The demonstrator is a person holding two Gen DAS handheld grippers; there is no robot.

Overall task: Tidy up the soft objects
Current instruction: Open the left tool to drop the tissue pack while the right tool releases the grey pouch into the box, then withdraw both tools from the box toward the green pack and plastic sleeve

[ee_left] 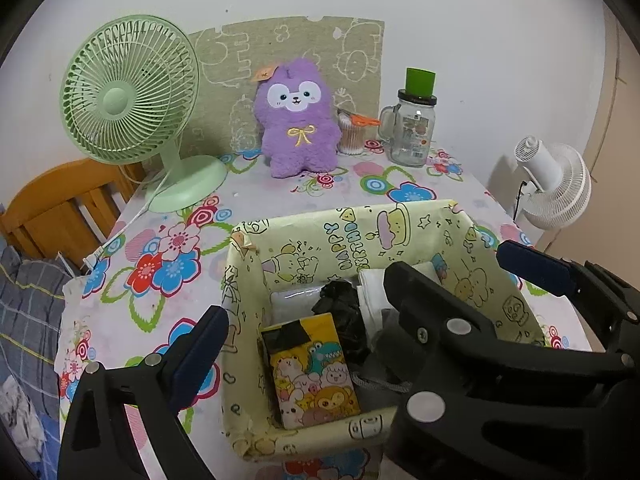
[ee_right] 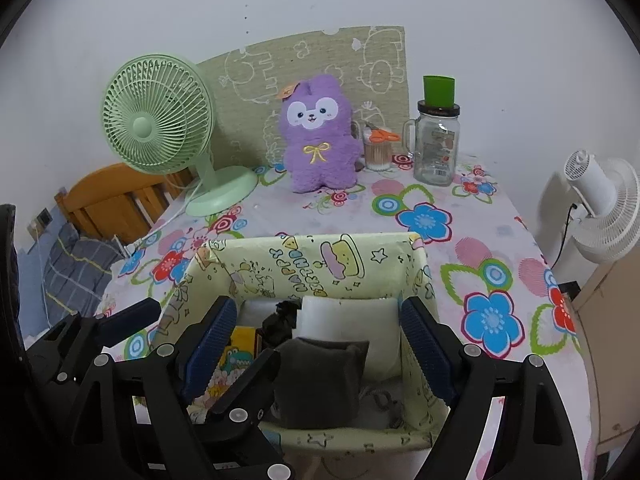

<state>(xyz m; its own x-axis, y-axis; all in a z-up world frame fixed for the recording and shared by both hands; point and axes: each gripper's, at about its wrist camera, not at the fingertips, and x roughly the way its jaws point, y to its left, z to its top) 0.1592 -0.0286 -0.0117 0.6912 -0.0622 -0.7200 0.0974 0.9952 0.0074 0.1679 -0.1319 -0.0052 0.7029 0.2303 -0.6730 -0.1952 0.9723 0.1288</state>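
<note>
A yellow cartoon-print box (ee_left: 404,222) (ee_right: 320,256) stands on the flowered table near me. Inside lie a yellow cartoon packet (ee_left: 314,372) (ee_right: 236,350), a black crumpled item (ee_left: 340,296) (ee_right: 280,322), a white folded pad (ee_right: 344,316) (ee_left: 372,284) and a grey soft pouch (ee_right: 320,380). A purple plush toy (ee_left: 298,120) (ee_right: 320,136) sits upright at the table's back. My left gripper (ee_left: 356,288) is open over the box's left half. My right gripper (ee_right: 318,340) is open over the box, its fingers either side of the grey pouch, not touching it.
A green desk fan (ee_left: 128,100) (ee_right: 160,120) stands back left, its cord trailing off the table's left edge. A glass jar with a green cup on top (ee_left: 412,128) (ee_right: 436,144) and a cotton-swab pot (ee_left: 352,132) (ee_right: 378,148) stand back right. A white fan (ee_left: 556,188) (ee_right: 604,208) is beyond the right edge.
</note>
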